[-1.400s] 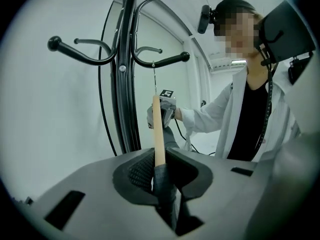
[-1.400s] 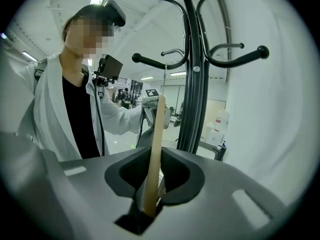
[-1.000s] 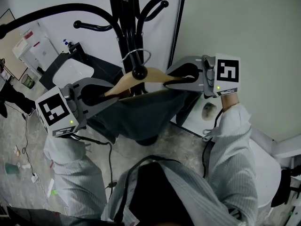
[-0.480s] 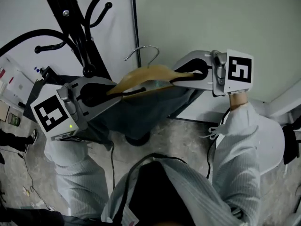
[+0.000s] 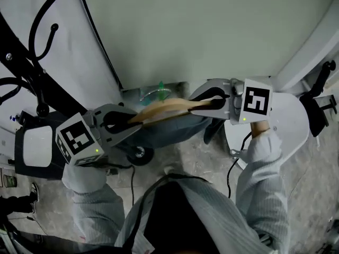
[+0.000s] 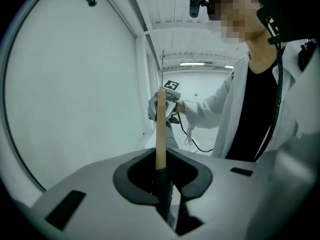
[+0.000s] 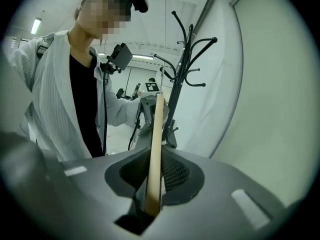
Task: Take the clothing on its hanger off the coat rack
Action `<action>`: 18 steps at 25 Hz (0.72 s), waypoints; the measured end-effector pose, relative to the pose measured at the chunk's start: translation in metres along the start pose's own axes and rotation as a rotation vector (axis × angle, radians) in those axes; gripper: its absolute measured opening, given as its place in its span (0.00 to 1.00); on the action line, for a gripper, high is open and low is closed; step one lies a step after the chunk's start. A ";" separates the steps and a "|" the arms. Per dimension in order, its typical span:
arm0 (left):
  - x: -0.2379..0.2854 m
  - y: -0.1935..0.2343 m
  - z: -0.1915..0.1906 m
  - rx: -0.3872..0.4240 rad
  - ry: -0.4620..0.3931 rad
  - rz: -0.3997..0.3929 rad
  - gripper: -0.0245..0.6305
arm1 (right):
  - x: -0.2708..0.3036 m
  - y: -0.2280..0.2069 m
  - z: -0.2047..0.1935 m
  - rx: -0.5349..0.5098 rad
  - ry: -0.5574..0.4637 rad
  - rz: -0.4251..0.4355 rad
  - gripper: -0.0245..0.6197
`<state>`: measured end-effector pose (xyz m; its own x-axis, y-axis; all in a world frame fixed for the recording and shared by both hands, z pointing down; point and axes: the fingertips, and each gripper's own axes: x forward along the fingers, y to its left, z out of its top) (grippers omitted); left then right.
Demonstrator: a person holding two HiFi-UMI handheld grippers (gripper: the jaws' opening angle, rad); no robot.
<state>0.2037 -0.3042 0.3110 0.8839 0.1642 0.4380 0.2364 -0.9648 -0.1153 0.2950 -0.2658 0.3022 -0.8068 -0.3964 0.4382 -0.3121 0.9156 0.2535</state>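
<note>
Beside the coat rack (image 5: 29, 78), a pale wooden hanger (image 5: 164, 109) bears dark clothing (image 5: 169, 132).

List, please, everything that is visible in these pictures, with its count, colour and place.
hanger: one, light wood, held level between both grippers
clothing: one, dark grey, hanging under the hanger
coat rack: one, black, at the head view's left, apart from the hanger
round surface: one, white, low at the right
left gripper: one, grey, shut on the hanger's left end, jaws just closed further
right gripper: one, grey, shut on the hanger's right end
sleeves: two, pale striped, bottom
</note>
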 end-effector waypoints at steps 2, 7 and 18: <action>0.021 -0.014 -0.005 -0.015 -0.002 -0.055 0.12 | -0.013 0.016 -0.015 0.031 0.007 -0.022 0.13; 0.049 -0.023 -0.022 -0.053 -0.012 -0.138 0.12 | -0.018 0.031 -0.045 0.109 0.014 -0.047 0.13; 0.067 -0.039 -0.039 -0.102 0.004 -0.187 0.12 | -0.014 0.054 -0.073 0.181 -0.042 -0.051 0.13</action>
<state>0.2381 -0.2638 0.3801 0.8269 0.3416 0.4466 0.3540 -0.9334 0.0585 0.3264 -0.2157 0.3724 -0.8067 -0.4428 0.3914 -0.4352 0.8932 0.1135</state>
